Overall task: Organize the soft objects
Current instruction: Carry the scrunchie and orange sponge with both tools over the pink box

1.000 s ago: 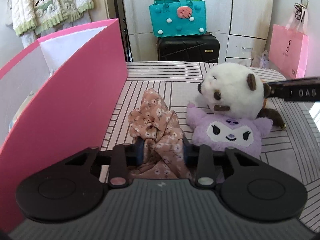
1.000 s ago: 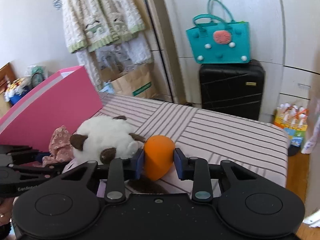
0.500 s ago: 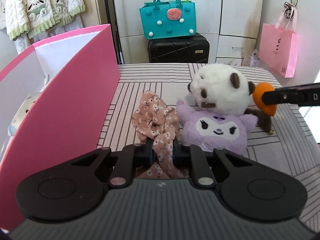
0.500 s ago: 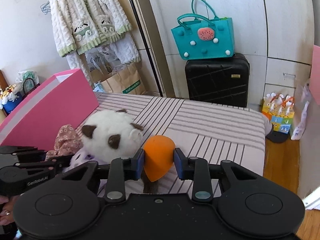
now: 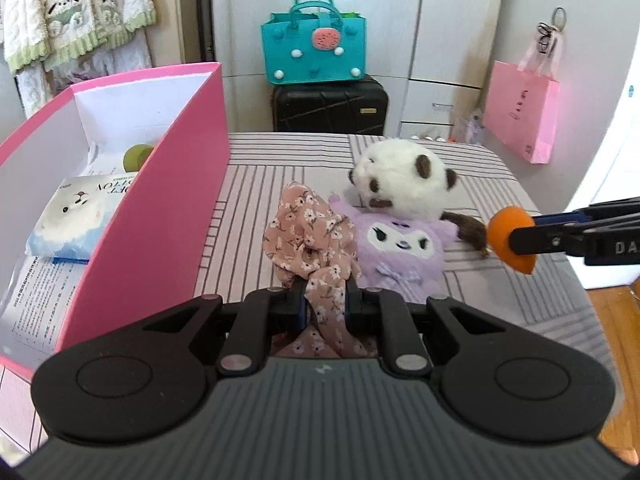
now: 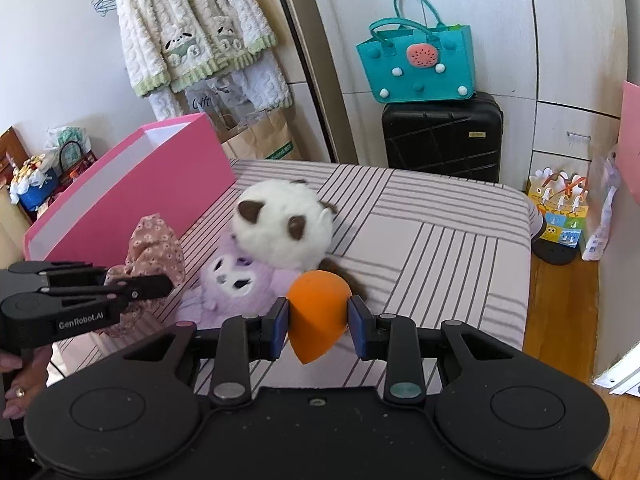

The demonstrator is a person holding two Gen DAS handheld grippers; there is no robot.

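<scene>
My left gripper (image 5: 325, 300) is shut on a pink floral cloth (image 5: 310, 236), which bunches up above the jaws and hangs just off the striped bed (image 5: 280, 156). To its right lie a purple plush (image 5: 396, 248) and, partly on top of it, a white plush with brown ears (image 5: 400, 180). My right gripper (image 6: 319, 322) is shut on an orange teardrop sponge (image 6: 316, 312), held above the bed near the plushes. The left wrist view shows that sponge (image 5: 512, 240) at the right edge. An open pink box (image 5: 168, 200) stands on the left.
The pink box (image 6: 132, 196) holds a tissue pack (image 5: 76, 216), printed paper and a green ball (image 5: 136, 156). Beyond the bed stand a black suitcase (image 5: 332, 106) with a teal bag (image 5: 314, 54) on it. A pink paper bag (image 5: 520, 108) hangs at right. Wooden floor (image 6: 560, 320) lies past the bed's right edge.
The left gripper's jaws closed on the floral cloth and lifted it, so the box's inside came into view. The right gripper rose and drew back with the orange sponge.
</scene>
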